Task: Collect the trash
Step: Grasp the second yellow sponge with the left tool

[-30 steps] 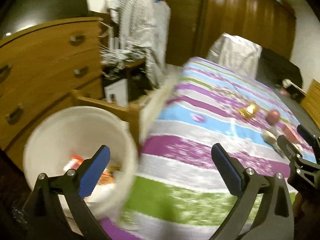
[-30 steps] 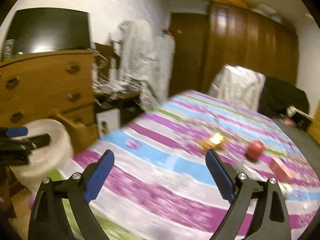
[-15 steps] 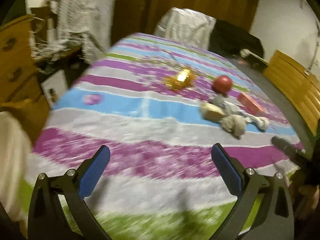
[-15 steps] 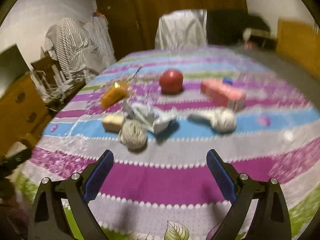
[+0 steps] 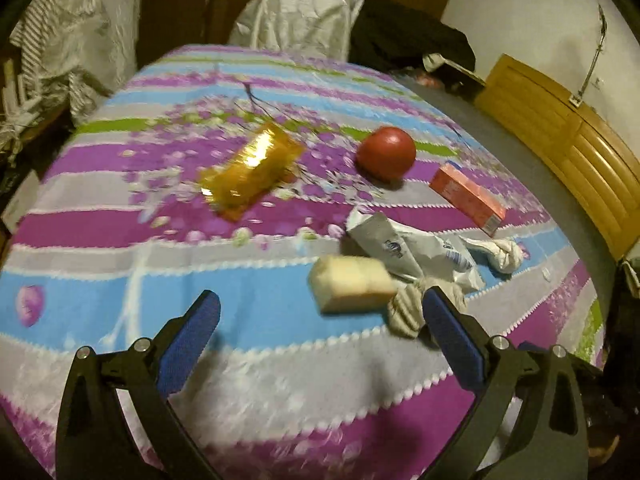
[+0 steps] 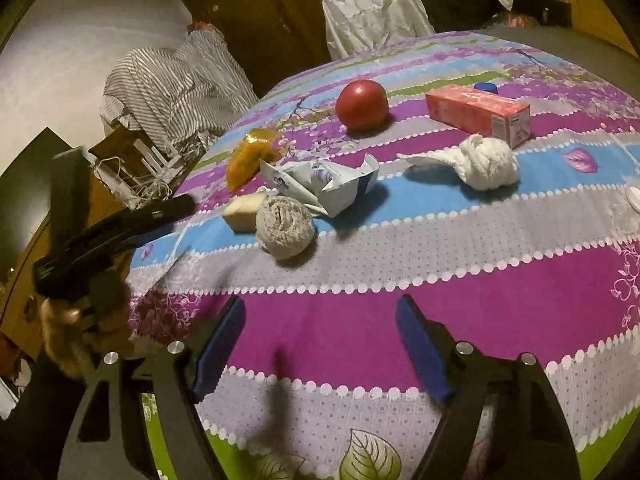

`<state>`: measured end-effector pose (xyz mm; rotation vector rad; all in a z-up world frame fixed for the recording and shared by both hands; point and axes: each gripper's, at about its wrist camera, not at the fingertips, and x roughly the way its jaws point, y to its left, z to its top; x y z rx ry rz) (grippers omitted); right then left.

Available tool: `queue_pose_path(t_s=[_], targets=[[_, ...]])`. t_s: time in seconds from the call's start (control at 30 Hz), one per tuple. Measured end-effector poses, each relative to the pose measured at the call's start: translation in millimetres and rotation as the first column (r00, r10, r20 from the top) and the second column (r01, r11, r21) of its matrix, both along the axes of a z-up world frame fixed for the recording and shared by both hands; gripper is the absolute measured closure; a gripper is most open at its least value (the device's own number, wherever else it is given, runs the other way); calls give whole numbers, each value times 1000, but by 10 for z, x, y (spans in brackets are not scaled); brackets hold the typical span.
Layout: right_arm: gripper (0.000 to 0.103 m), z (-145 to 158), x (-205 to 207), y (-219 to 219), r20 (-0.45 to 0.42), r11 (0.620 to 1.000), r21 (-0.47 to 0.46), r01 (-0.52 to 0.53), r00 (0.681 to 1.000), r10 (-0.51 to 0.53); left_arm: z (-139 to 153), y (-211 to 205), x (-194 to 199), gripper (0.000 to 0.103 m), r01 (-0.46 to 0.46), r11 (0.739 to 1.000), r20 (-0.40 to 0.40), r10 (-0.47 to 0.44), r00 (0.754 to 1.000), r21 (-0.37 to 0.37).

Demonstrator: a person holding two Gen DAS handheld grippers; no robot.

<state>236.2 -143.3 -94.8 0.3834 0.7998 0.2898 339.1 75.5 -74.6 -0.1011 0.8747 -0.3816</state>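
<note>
Hovering low over the striped bedspread (image 6: 400, 280), the right tool (image 6: 320, 328) has its blue-padded jaws spread with nothing between them, though they have just been closing a little. The trash lies in a loose cluster above it in the right wrist view, well apart from the fingertips. Nearest is a grey sock ball (image 6: 285, 227), ribbed and round, touching a pale yellow sponge block (image 6: 245, 212) at its left. Just behind them sits a crumpled white-and-blue paper wrapper (image 6: 324, 184), sharply creased, and at its left a shiny orange foil wrapper (image 6: 246, 158). A knotted white cloth wad (image 6: 486, 164) lies to the right of centre, with a pink cardboard carton (image 6: 478, 114) on its side behind it and a smooth red ball (image 6: 362, 105) at upper centre.

In the left wrist view the left tool (image 5: 320, 320) is also spread wide and empty, low in the frame. The sponge block (image 5: 352, 284) lies just above the gap, nearer the right finger, and the sock ball (image 5: 406, 312) is partly hidden behind that finger's tip. The paper wrapper (image 5: 404, 248) lies beyond them, the foil wrapper (image 5: 252, 172) at upper centre left, the red ball (image 5: 386, 158) and carton (image 5: 466, 196) at upper right. The left tool (image 6: 116, 232) shows dark and blurred at the left edge of the right wrist view.
</note>
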Motion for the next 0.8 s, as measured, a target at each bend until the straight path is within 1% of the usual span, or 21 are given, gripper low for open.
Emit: queue_pose_path(t_s=[0.07, 0.1, 0.17, 0.2, 0.27, 0.33, 0.37, 0.4, 0.43, 0.5, 0.57, 0.67, 0.7, 0.73, 0.8], targets=[[24, 12, 41, 47, 9, 1000, -17, -9, 1000, 10, -55, -60, 116, 5, 10, 999, -32, -11, 999, -38], [24, 20, 61, 60, 12, 1000, -19, -15, 1000, 15, -75, -79, 155, 5, 3, 999, -38, -5, 999, -44], [24, 28, 137, 125, 14, 1000, -12, -25, 1000, 26, -133, -165, 233, 5, 3, 1000, -43, -5, 999, -31], [24, 32, 150, 131, 14, 1000, -8, -25, 1000, 25, -170, -231, 268, 5, 16, 1000, -44, -16, 999, -8], [24, 28, 182, 150, 11, 1000, -1, -17, 1000, 17, -237, -320, 322, 9, 28, 999, -48, -26, 999, 35], [24, 12, 186, 144, 3, 1000, 6, -6, 1000, 6, -356, -401, 400, 23, 30, 994, -85, -21, 996, 100], [24, 4, 182, 133, 2, 1000, 12, -1, 1000, 1, -364, -411, 404, 25, 24, 993, -76, -15, 997, 113], [24, 0, 176, 123, 0, 1000, 19, 2, 1000, -2, -339, -397, 392, 40, 27, 995, -67, -21, 998, 96], [24, -2, 175, 122, -1, 1000, 19, 4, 1000, -4, -290, -351, 359, 49, 42, 998, -62, -39, 997, 49], [24, 18, 168, 161, 7, 1000, 1, -3, 1000, 3, -202, -206, 260, 52, 11, 1000, -46, -11, 999, 11], [26, 50, 170, 248, 21, 999, -25, -28, 999, 28, -95, 18, 42, 53, -59, 998, -2, 59, 998, -8], [33, 78, 273, 438, 24, 995, -60, -77, 997, 78, -17, 318, -304, 53, -143, 989, 22, 143, 989, -25], [37, 65, 351, 495, 13, 994, -79, -79, 997, 80, -7, 410, -420, 53, -168, 986, 20, 168, 986, -27], [43, 49, 430, 535, 1, 993, -89, -78, 997, 79, -2, 507, -538, 53, -193, 981, 15, 194, 981, -33], [49, -36, 647, 623, -49, 993, -92, -80, 996, 75, -3, 676, -684, 53, -235, 970, -9, 234, 972, -62]])
